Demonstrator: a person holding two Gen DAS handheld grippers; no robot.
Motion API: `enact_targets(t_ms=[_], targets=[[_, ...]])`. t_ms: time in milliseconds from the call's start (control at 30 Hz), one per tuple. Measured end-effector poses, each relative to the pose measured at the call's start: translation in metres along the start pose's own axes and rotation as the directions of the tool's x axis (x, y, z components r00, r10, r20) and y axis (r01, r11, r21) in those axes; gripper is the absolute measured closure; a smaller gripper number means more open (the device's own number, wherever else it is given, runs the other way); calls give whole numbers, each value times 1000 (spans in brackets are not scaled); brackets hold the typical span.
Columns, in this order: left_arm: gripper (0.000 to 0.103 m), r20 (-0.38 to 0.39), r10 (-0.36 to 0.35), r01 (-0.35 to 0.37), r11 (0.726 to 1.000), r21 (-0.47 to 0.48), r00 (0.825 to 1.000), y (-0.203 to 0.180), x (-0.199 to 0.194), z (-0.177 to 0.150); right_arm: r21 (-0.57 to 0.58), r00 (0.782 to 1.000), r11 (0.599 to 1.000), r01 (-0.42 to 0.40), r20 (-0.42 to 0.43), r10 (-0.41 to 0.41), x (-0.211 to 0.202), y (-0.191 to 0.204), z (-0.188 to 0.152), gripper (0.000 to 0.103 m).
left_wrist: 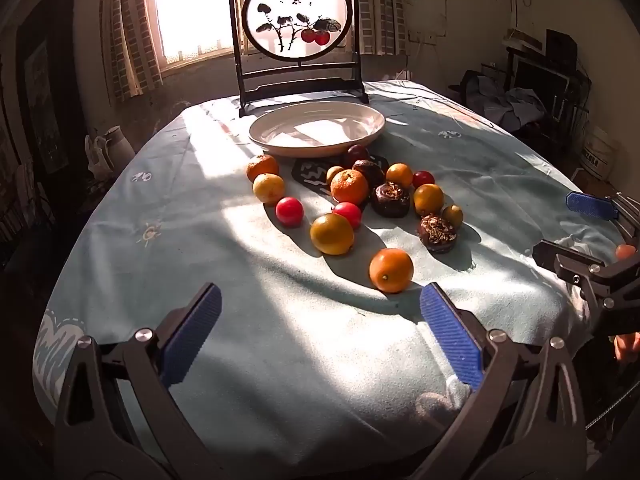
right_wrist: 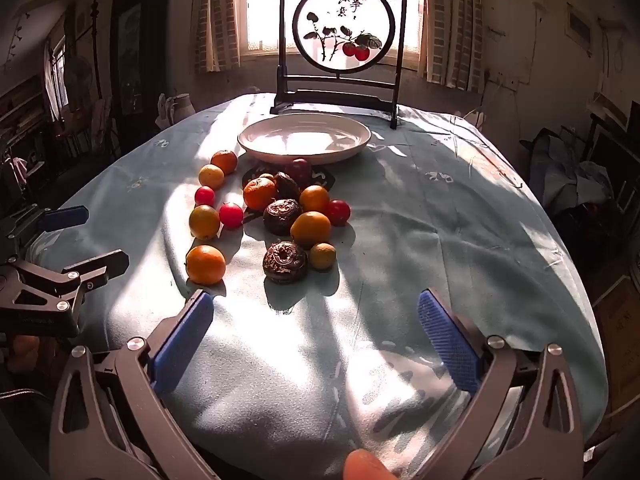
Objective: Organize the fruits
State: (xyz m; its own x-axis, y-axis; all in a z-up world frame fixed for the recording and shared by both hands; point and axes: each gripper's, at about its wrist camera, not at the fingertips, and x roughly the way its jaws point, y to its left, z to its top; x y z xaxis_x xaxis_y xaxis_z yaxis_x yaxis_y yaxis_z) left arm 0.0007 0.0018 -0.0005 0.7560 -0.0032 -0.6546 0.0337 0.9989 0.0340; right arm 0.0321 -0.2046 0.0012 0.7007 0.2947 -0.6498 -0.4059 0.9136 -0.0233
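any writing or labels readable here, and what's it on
Round painted screen: a few brush-written Chinese characters above the painted red fruit, too small and blurred to read for certain.
White bucket at the room's edge: a dark printed strip, too blurred to read.
Nothing else carries text.

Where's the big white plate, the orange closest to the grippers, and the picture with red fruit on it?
plate [left_wrist: 280,145]: left wrist view, on its front rim.
nearest orange [left_wrist: 391,270]: left wrist view, on the middle of its skin.
picture screen [right_wrist: 344,26]: right wrist view, on the round painted panel.
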Motion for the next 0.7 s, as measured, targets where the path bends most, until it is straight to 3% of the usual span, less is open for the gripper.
enact_targets(t_ms=[700], targets=[[2,-4,19,-19,1000,3,1000,3,2,-2,3,1000,1000,-2,4,2,-1,2,0,1]])
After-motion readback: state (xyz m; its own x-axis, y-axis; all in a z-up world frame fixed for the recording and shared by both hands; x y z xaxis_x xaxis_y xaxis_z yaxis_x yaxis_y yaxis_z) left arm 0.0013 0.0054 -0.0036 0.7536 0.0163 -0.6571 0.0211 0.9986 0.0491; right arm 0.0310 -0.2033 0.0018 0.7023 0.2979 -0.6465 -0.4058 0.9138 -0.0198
